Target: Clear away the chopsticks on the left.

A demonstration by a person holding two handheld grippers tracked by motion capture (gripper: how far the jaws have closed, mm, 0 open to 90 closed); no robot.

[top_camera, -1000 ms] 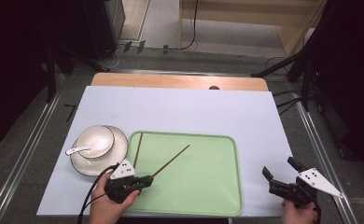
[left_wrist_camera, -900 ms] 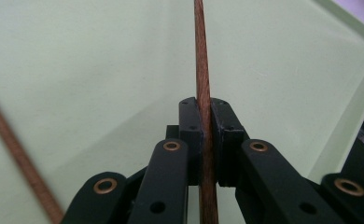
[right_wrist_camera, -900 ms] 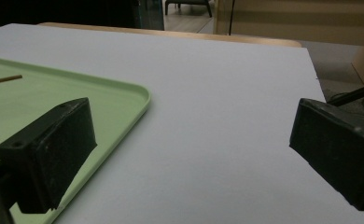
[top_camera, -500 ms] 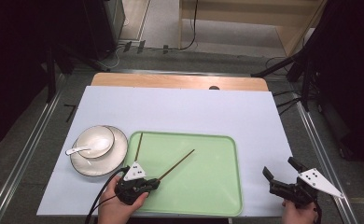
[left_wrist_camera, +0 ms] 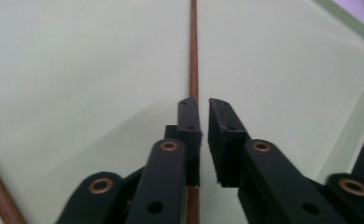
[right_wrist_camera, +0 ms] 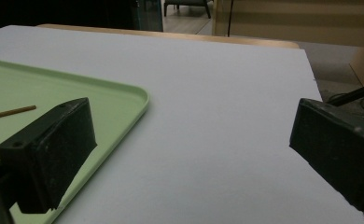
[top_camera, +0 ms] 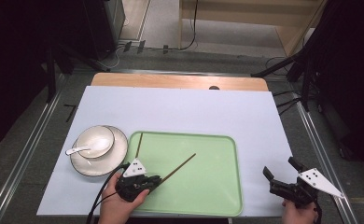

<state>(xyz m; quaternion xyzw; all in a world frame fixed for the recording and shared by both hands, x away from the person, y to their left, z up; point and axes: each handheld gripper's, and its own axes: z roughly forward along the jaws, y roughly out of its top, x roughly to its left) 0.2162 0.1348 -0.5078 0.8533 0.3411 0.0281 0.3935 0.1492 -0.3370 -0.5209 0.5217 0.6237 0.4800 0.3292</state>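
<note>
- We see a table (top_camera: 180, 112) covered with a white sheet, a strip of bare wood showing along its far edge.
- We find a pale green tray (top_camera: 208, 186) lying flat on the sheet near the front edge, a little left of centre; its rounded corner also shows at the left of the right gripper view (right_wrist_camera: 124, 100).
- We note a white plate (top_camera: 84, 163) just beside the tray's left edge, carrying a white bowl (top_camera: 96, 140) with a white spoon (top_camera: 76, 150) propped at the bowl's left rim.
- We see the left gripper (top_camera: 153, 179) held by a hand (top_camera: 117, 207) at the tray's front left corner. In the left gripper view its jaws (left_wrist_camera: 203, 116) are nearly closed, with a narrow gap left between them.
- We see the right gripper (top_camera: 280, 171) held low on the bare sheet to the right of the tray, apart from it. Its jaws are spread wide and hold nothing; white sheet shows between them in the right gripper view.
- We see one brown chopstick (top_camera: 178, 168) running diagonally over the tray floor from the left gripper toward the tray's middle. In the left gripper view the chopstick (left_wrist_camera: 193, 51) passes along the inner face of the left jaw; we cannot tell whether it is pinched or merely lying there.
- We see a second chopstick (top_camera: 138, 144) lying near the tray's left rim, pointing away from the person and apart from the first.
</note>
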